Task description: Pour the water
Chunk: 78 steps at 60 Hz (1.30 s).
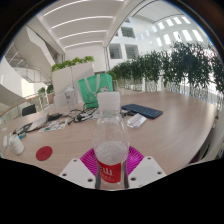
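Hand-held gripper (111, 172) closed partway onto a clear plastic water bottle (110, 140), both pink pads (91, 161) pressed against its lower body, one at each side. Bottle upright between the fingers, white cap (109, 100) on top, red label (110, 172) low on the body at pad level. Held above a pale wooden surface (165, 130) stretching away ahead; whether the bottle's base touches the wood, cannot tell. Just beyond the bottle, slightly to its right, a dark flat object (141, 111) lying on the surface, perhaps a tablet or folder. Further back and left of the cap, a green chair (95, 88) tucked near the surface's far edge. Off to the left, a small red round disc (44, 153) lying flat on the wood, well apart from the bottle. Near it, at the far left, a white bottle-like item (14, 144) and a tangle of cables and small gear (50, 122), too small to tell apart. Along the far right, a row of leafy potted plants (170, 68) before tall windows (160, 38). Overhead, long ceiling light strips (82, 22).
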{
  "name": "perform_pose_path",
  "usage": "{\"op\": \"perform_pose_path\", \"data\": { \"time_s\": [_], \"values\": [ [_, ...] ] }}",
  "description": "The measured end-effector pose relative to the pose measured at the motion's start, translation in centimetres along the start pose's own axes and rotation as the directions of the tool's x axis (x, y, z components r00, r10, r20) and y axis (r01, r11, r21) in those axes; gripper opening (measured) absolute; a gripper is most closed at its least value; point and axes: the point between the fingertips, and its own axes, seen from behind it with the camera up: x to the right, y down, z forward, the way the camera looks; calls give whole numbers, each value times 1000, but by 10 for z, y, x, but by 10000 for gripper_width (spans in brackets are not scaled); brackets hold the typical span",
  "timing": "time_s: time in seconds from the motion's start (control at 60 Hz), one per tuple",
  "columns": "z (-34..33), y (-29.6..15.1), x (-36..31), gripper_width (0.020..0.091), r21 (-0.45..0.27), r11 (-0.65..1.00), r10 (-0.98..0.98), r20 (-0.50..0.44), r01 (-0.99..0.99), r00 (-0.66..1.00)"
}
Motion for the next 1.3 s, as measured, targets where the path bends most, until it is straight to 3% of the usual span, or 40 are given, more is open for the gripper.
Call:
{"op": "perform_pose_path", "data": {
  "time_s": [0.1, 0.183, 0.3, 0.433, 0.583, 0.7, 0.867, 1.033, 1.15, 1.217, 1.267, 1.3],
  "values": [
    [-13, -33, -22, 314, 36, 998, -58, -21, 59, 998],
    [-34, -86, -61, 314, 76, 982, -174, -24, 175, 984],
    [-49, -138, -143, 313, 96, 851, -512, -68, 516, 857],
    [-42, -141, -247, 312, 58, 541, -835, -87, 839, 544],
    [-19, -113, -330, 313, -7, 100, -988, -119, 995, 99],
    [-11, -99, -360, 311, -92, -335, -929, -136, 938, -345],
    [3, -88, -385, 314, -117, -681, -715, -110, 723, -691],
    [4, -95, -385, 314, -152, -729, -666, -69, 667, -743],
    [4, -99, -388, 314, -130, -672, -725, -85, 729, -684],
    [4, -113, -399, 316, -56, -477, -871, -104, 877, -480],
    [-9, -129, -403, 316, -13, -195, -962, -190, 981, -194],
    [-7, -145, -398, 315, 45, 11, -985, -173, 999, 19]
  ]
}}
